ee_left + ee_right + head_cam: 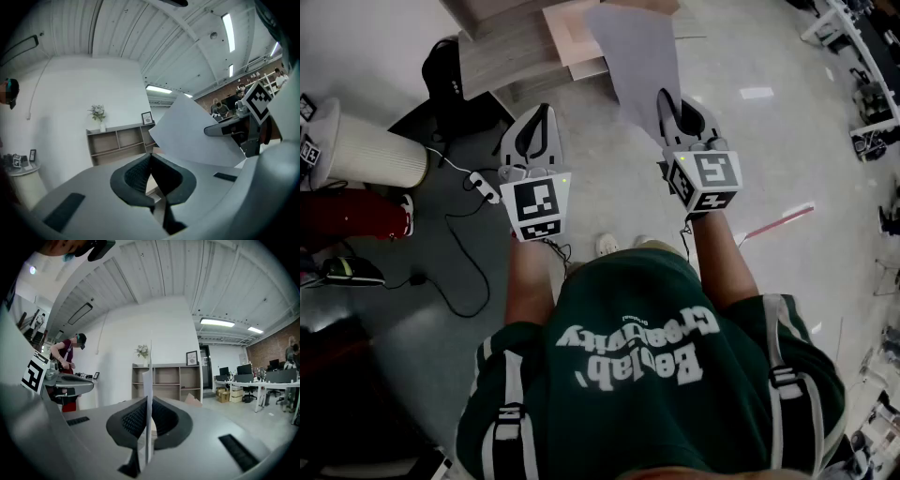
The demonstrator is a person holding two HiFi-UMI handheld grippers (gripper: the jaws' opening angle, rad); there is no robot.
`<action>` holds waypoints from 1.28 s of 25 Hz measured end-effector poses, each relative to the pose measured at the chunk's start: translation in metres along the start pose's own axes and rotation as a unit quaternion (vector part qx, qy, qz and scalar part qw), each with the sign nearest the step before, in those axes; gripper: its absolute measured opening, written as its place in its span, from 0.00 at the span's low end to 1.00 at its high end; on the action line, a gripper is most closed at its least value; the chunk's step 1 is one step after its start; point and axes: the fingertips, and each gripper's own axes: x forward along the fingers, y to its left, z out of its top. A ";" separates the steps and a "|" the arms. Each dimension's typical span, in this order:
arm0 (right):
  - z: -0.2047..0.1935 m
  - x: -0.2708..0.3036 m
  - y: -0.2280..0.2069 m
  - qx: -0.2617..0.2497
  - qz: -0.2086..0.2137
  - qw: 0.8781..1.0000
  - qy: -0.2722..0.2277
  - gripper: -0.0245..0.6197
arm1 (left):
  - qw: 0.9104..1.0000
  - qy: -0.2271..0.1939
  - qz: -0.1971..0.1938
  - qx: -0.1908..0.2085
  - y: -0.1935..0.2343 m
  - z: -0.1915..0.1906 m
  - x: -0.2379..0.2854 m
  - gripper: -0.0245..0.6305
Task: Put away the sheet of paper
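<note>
The sheet of paper [637,52] is pale grey and hangs in the air in front of me, above the floor. My right gripper [666,97] is shut on its near edge. In the right gripper view the sheet [147,380] runs edge-on between the closed pads of that gripper [149,404]. My left gripper [546,111] is held level beside it, to the left, shut with nothing in it. In the left gripper view its jaws [151,160] meet at the tips, and the sheet [192,136] and the right gripper [234,129] show to the right.
A low wooden shelf unit [511,56] stands on the floor ahead, with open compartments [164,380]. A white pleated cylinder [366,150], a black bag [441,66] and cables [464,225] lie to the left. Desks [255,380] stand at the right. A person [68,355] is at the left.
</note>
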 end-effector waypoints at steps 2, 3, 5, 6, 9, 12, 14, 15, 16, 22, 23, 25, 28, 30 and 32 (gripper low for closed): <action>0.001 0.003 -0.002 0.003 0.000 1.000 0.000 0.09 | 1.000 0.005 -0.002 -0.003 -0.001 -0.002 0.005 0.07; 0.002 0.004 -0.002 0.003 0.000 1.000 0.001 0.09 | 1.000 0.007 -0.003 -0.004 -0.001 -0.002 0.007 0.07; 0.002 0.007 -0.002 0.004 0.001 1.000 0.002 0.09 | 1.000 0.010 -0.004 -0.005 -0.001 -0.003 0.010 0.07; 0.001 0.008 -0.002 0.003 0.001 1.000 0.003 0.09 | 1.000 0.011 -0.004 -0.006 0.000 -0.004 0.011 0.07; -0.002 0.010 -0.002 0.002 0.000 1.000 0.007 0.09 | 1.000 0.014 -0.004 -0.009 0.001 -0.007 0.014 0.07; -0.004 0.013 -0.005 0.000 -0.007 1.000 0.010 0.09 | 1.000 0.015 -0.004 -0.011 0.004 -0.010 0.018 0.07; -0.004 0.015 -0.007 0.005 -0.011 1.000 0.010 0.09 | 1.000 0.013 -0.005 -0.013 0.007 -0.010 0.019 0.07; -0.005 0.015 -0.007 0.007 -0.012 1.000 0.009 0.09 | 1.000 0.012 -0.005 -0.013 0.008 -0.010 0.019 0.07; -0.004 0.015 -0.006 0.008 -0.013 1.000 0.010 0.09 | 1.000 0.011 -0.005 -0.013 0.009 -0.010 0.019 0.07; -0.001 0.011 -0.001 0.000 -0.021 1.000 0.003 0.09 | 1.000 0.007 -0.015 -0.009 0.011 -0.011 0.017 0.07; -0.002 0.012 -0.001 0.000 -0.021 1.000 0.004 0.09 | 1.000 0.006 -0.014 -0.009 0.013 -0.011 0.017 0.07; -0.004 0.015 0.001 0.003 -0.019 1.000 0.005 0.09 | 1.000 0.005 -0.013 -0.008 0.017 -0.012 0.018 0.07; -0.005 0.024 -0.001 0.008 -0.018 1.000 0.005 0.09 | 1.000 0.006 -0.013 -0.006 0.022 -0.015 0.025 0.07; -0.006 0.033 -0.004 0.008 -0.018 1.000 0.005 0.09 | 1.000 0.007 -0.013 -0.006 0.026 -0.017 0.033 0.07; -0.008 0.045 -0.008 0.008 -0.015 1.000 0.006 0.09 | 1.000 0.010 -0.012 -0.006 0.030 -0.021 0.043 0.07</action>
